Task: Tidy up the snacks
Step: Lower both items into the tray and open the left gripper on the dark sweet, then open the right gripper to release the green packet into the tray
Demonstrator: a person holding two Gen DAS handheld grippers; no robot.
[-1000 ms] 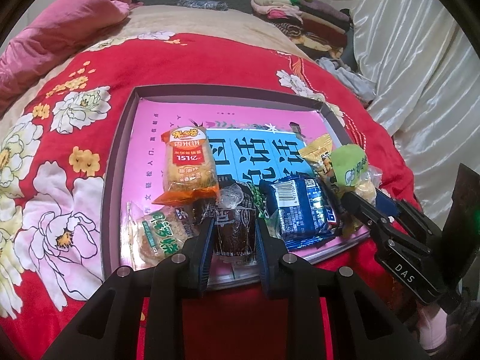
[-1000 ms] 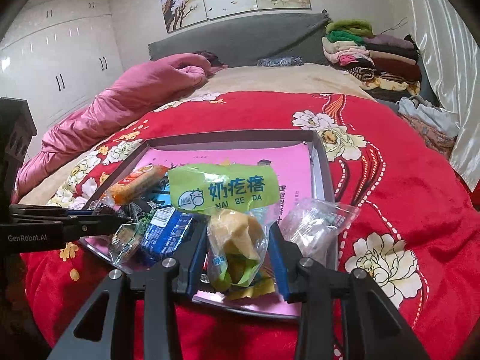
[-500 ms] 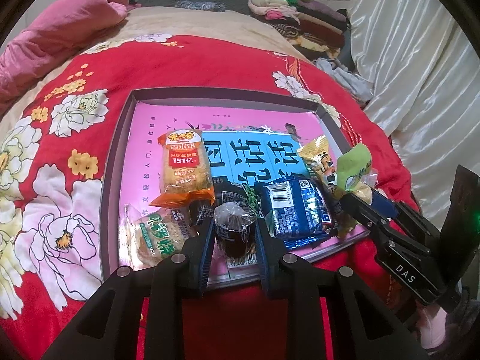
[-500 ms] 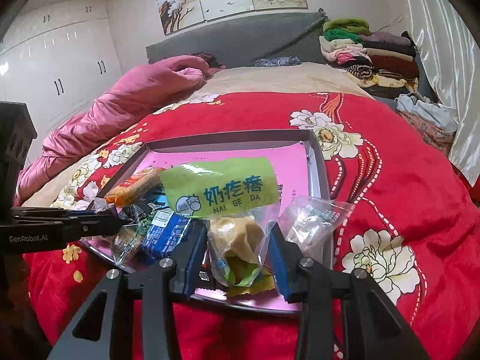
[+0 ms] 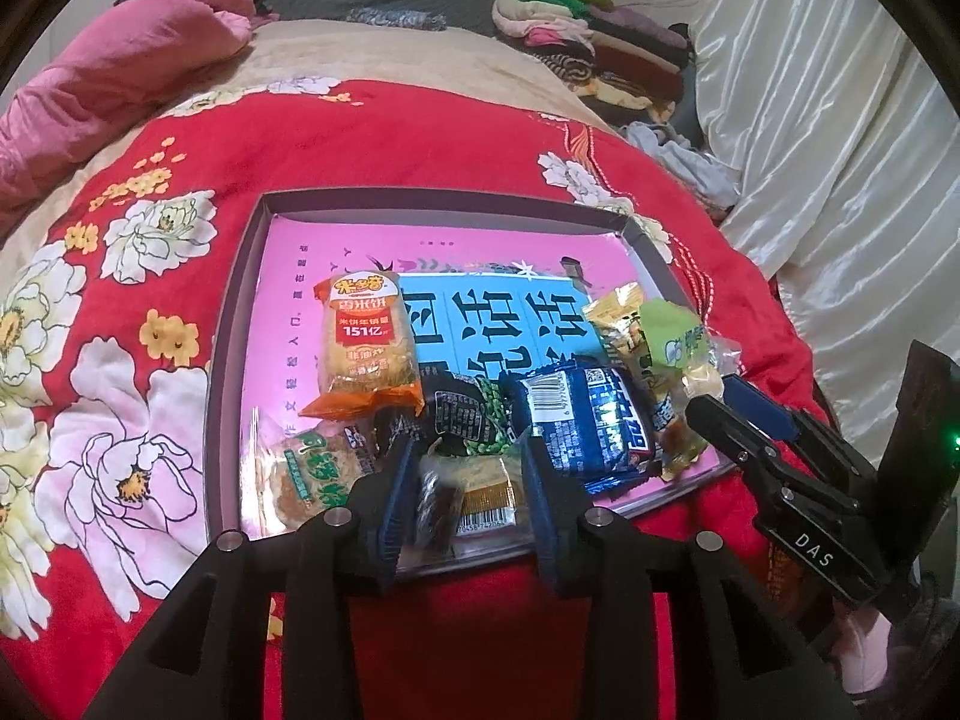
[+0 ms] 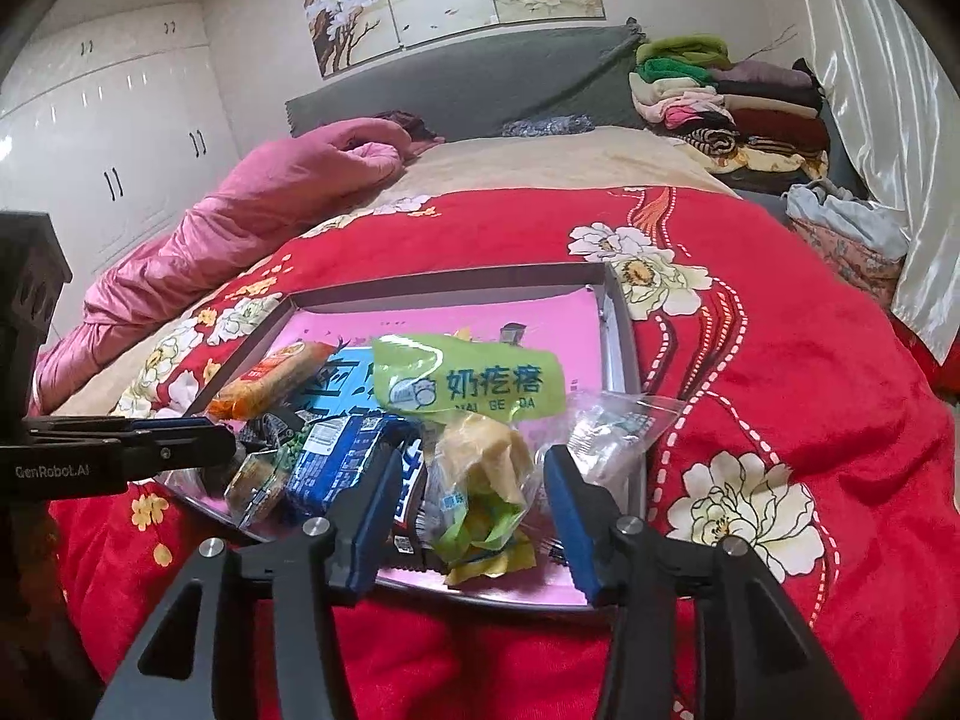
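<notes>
While the grey tray (image 5: 231,354) with its pink liner sits on the red flowered bedspread (image 5: 384,138), the left gripper (image 5: 468,501) hangs over the tray's near edge, its jaws having just been opening, so that the dark clear-wrapped snack (image 5: 441,507) lies loose between the pads. The right gripper (image 6: 474,510) stands at the tray's near right corner, its jaws likewise just widened, with the green-topped bag (image 6: 474,396) of pale lumps between them, apparently free of both pads.
</notes>
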